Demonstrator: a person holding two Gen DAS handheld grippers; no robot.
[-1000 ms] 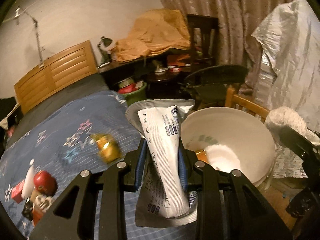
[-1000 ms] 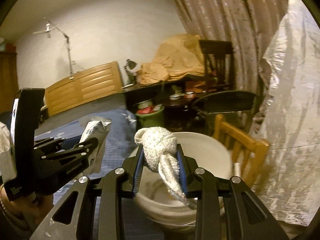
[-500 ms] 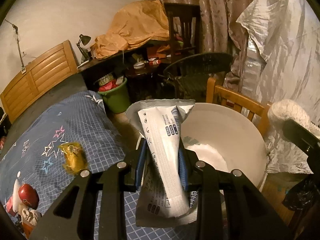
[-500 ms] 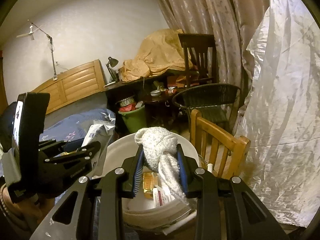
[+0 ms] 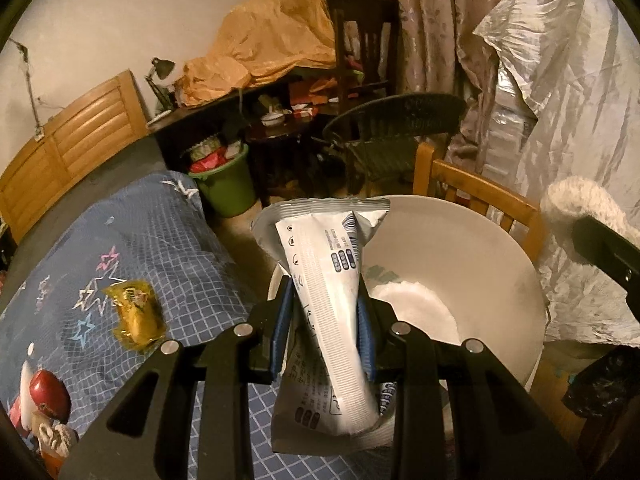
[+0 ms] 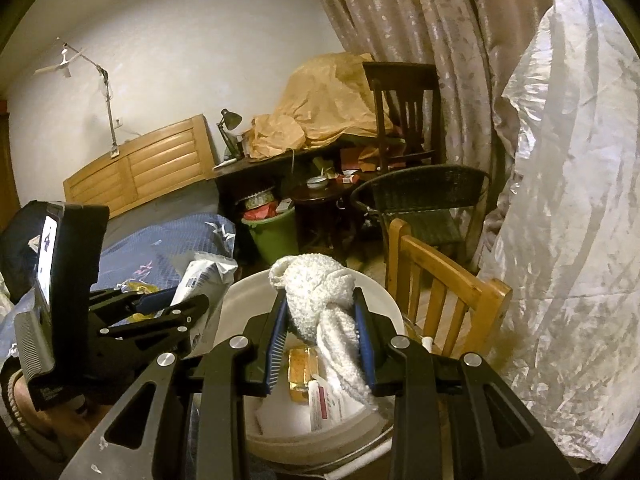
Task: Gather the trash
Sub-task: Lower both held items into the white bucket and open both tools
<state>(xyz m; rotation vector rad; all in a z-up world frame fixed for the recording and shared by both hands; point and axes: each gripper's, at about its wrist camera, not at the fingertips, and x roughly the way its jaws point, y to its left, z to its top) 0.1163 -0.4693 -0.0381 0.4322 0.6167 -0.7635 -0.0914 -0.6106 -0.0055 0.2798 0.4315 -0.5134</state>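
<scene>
My left gripper [image 5: 322, 328] is shut on a white and silver snack bag [image 5: 324, 280], held at the near left rim of a white bucket [image 5: 472, 248]. My right gripper [image 6: 320, 332] is shut on a white fluffy cloth [image 6: 320, 296], held over the same bucket [image 6: 248, 292], which holds a yellow packet [image 6: 302, 372] and a white wrapper [image 6: 328, 404]. The left gripper and its bag [image 6: 204, 276] show at the left of the right wrist view. The cloth [image 5: 584, 208] shows at the right edge of the left wrist view.
A yellow wrapped snack [image 5: 136, 316] lies on the blue star-patterned bed cover [image 5: 152, 240]. A red can and small items [image 5: 44, 396] lie at its lower left. A wooden chair [image 6: 440, 292] stands behind the bucket, a green bin [image 5: 228, 188] and silver sheet [image 6: 568, 200] nearby.
Both grippers have moved toward the bucket with their loads still held. The right gripper now looks down into it and its contents show. The bed cover has slid left in the left view.
</scene>
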